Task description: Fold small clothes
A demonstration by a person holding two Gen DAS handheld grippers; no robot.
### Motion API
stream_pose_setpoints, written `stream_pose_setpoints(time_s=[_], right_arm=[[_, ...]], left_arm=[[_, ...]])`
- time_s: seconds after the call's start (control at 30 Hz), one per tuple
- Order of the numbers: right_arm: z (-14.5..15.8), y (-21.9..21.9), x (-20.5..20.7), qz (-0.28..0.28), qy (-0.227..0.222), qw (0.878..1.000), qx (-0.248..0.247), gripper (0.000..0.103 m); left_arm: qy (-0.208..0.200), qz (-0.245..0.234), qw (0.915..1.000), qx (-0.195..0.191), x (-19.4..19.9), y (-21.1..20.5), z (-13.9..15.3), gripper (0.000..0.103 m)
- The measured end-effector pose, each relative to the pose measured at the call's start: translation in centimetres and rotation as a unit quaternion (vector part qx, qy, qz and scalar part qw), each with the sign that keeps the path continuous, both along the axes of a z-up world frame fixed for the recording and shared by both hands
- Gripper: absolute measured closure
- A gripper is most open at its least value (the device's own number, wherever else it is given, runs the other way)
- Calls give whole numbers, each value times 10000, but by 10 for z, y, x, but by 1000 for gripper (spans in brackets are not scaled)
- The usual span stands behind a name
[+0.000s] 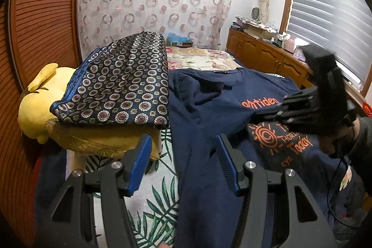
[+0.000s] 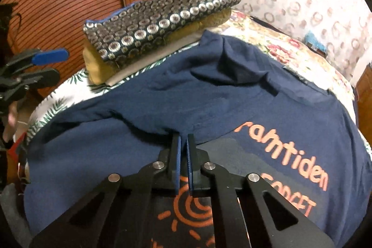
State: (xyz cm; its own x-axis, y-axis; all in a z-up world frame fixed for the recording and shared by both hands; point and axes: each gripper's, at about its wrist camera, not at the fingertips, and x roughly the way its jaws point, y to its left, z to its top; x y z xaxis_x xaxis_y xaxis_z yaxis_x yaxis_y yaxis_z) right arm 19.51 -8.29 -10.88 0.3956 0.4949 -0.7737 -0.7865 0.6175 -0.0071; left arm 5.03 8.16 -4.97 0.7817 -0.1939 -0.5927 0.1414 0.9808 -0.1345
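Two grippers worked over a bed (image 1: 160,199) whose leaf-printed sheet showed beside a navy T-shirt (image 1: 204,108) spread front-up across it. The shirt lay with its collar toward the far floral bedding (image 1: 197,58) and one side folded inward, so a thick ridge of cloth ran across its chest. Orange print on the front read "ahtiden" in one line; below it sat a sun drawing with "Today" and a partly hidden "HORI" in the left wrist view, and letters that seemed to read "GADGET" in the right wrist view, though blur made that uncertain.

Left of the shirt, a patterned cushion (image 1: 121,83), dark with rows of small medallions and blue piping, rested on a yellow plush toy (image 1: 39,104) and a mustard pillow (image 1: 104,141).

The left gripper (image 1: 183,164) hovered low over the shirt's left edge, its blue-padded fingers (image 1: 139,164) spread wide apart with nothing between them, one over the leaf sheet and one over the navy cloth.

The right gripper (image 2: 183,155) reached in from the right, angled down onto the chest of the shirt just above the sun print. Its fingers stood almost together, tips at the folded ridge, pinching the navy fabric there. In the left wrist view it (image 1: 279,112) appeared motion-blurred, carried by the person's right hand (image 1: 339,138).
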Motion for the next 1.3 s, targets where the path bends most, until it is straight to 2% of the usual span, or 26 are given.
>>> stream_pose_setpoints(time_s=[0.1, 0.2, 0.27, 0.3, 0.63, 0.77, 0.87, 0.93, 1.0, 1.13, 1.3], right_arm=[[19, -13, -7, -9, -95, 9999, 85, 101], [25, -19, -14, 42, -22, 9999, 138, 101], [25, -22, -17, -1, -96, 9999, 75, 96], [25, -24, -17, -63, -117, 9999, 58, 90], [33, -80, 7, -948, -294, 9950, 75, 73], [57, -115, 11, -1287, -528, 9903, 65, 70], [80, -140, 9, -1503, -774, 9856, 30, 61], [93, -160, 8, -1663, -925, 9817, 11, 52], [101, -178, 8, -1814, -1054, 9777, -41, 51], [95, -215, 15, -2182, -1053, 9701, -136, 51], [59, -268, 34, -2755, -681, 9588, -154, 51]], left_arm=[[-2, -39, 10000, 4, 1, -4, 1, 47], [4, -82, 10000, 1, 2, -9, 1, 47], [13, -114, 9999, 18, 4, -14, 2, 47], [21, -137, 9999, 36, 6, -16, 2, 47], [122, -295, 9993, 207, 38, -43, 7, 47], [213, -344, 9989, 222, 57, -51, 7, 47], [270, -357, 9988, 197, 68, -57, 5, 47], [337, -378, 9986, 166, 73, -62, 1, 47], [416, -401, 9982, 174, 78, -66, -4, 47], [603, -472, 9967, 263, 86, -77, -16, 47], [852, -539, 9940, 434, 93, -86, -32, 47]])
